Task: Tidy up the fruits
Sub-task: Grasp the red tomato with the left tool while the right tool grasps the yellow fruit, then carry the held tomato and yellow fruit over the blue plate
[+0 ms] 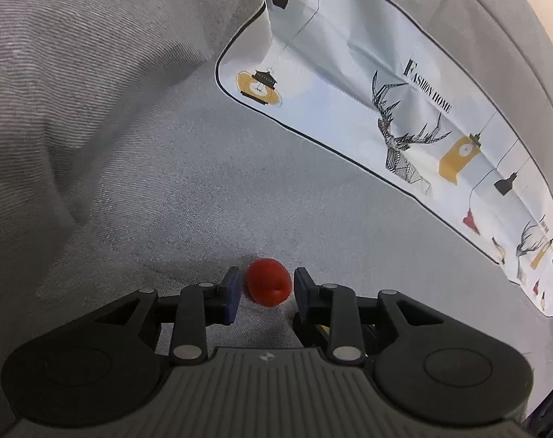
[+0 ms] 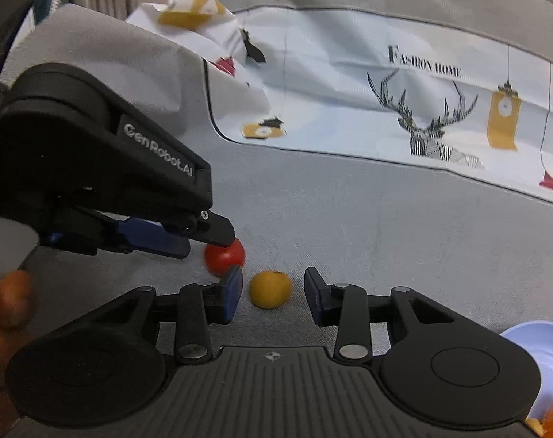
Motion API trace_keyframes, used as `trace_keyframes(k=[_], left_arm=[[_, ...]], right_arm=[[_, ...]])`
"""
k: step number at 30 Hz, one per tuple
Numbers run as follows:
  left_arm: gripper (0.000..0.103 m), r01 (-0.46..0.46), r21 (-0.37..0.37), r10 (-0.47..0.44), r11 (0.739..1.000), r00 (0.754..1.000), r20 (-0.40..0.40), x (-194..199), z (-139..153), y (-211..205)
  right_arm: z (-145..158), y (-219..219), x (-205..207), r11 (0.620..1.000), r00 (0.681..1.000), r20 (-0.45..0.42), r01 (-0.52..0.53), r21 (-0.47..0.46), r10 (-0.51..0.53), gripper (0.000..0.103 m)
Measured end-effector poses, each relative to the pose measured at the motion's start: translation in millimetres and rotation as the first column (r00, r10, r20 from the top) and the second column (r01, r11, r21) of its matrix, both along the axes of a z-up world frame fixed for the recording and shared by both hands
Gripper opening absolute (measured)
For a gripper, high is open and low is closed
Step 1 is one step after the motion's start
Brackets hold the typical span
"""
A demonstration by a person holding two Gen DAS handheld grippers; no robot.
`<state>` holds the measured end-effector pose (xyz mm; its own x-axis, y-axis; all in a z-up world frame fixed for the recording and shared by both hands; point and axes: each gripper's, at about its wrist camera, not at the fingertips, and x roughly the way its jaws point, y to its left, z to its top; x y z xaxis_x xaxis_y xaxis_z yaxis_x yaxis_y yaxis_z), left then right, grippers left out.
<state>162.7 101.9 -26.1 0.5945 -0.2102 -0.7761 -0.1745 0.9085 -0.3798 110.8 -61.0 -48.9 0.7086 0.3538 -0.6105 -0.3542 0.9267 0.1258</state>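
We see a red fruit [image 1: 268, 282], a yellow fruit [image 2: 270, 289], grey ribbed sofa fabric [image 1: 166, 182], a white cloth [image 1: 367, 84] printed with black deer and mustard lamps, black grippers with blue pads [image 1: 233, 288], a pale blue bowl [image 2: 546, 350] near right.

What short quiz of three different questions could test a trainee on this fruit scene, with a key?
1. True or false: the left hand-held gripper is shut on the red fruit.
2. Which fruit lies between the fingers of the right hand-held gripper? A) yellow fruit B) red fruit C) none
3. Fill in: the printed cloth reads "FASHION ____".

Key: 1 false, both fingers stand apart from it; 2 A; 3 HOME.
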Motion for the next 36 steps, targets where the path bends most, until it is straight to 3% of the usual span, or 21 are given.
trace_keyframes(k=[6, 10, 22, 28, 32, 36], left_arm=[[0.035, 0.025, 0.006, -0.025, 1.000, 1.000, -0.012, 8, -6, -8], [0.035, 0.028, 0.010, -0.028, 1.000, 0.999, -0.029, 11, -10, -11], [0.031, 0.037, 0.061, -0.038, 0.997, 0.999, 0.007, 3, 1, -15], [0.031, 0.046, 0.112, -0.051, 0.993, 0.998, 0.043, -18, 17, -16], [0.031, 0.074, 0.186, -0.092, 0.980, 0.992, 0.091, -40, 33, -21], [0.031, 0.085, 0.197, -0.111, 0.977, 0.986, 0.128, -70, 48, -23]], right_arm=[[-7, -2, 4, 1.000, 0.999, -0.034, -0.005, 0.005, 0.006, 0.038], [-7, -3, 2, 1.000, 1.000, -0.030, -0.007, 0.004, 0.007, 0.027], [3, -18, -9, 0.999, 0.999, -0.021, 0.033, 0.029, -0.032, 0.027], [19, -34, -30, 0.999, 0.999, 0.014, 0.034, 0.034, -0.035, 0.028], [36, -51, -47, 0.997, 0.998, 0.027, 0.058, 0.058, -0.059, 0.028], [59, -71, -70, 0.994, 0.996, 0.048, 0.077, 0.082, -0.081, 0.028]])
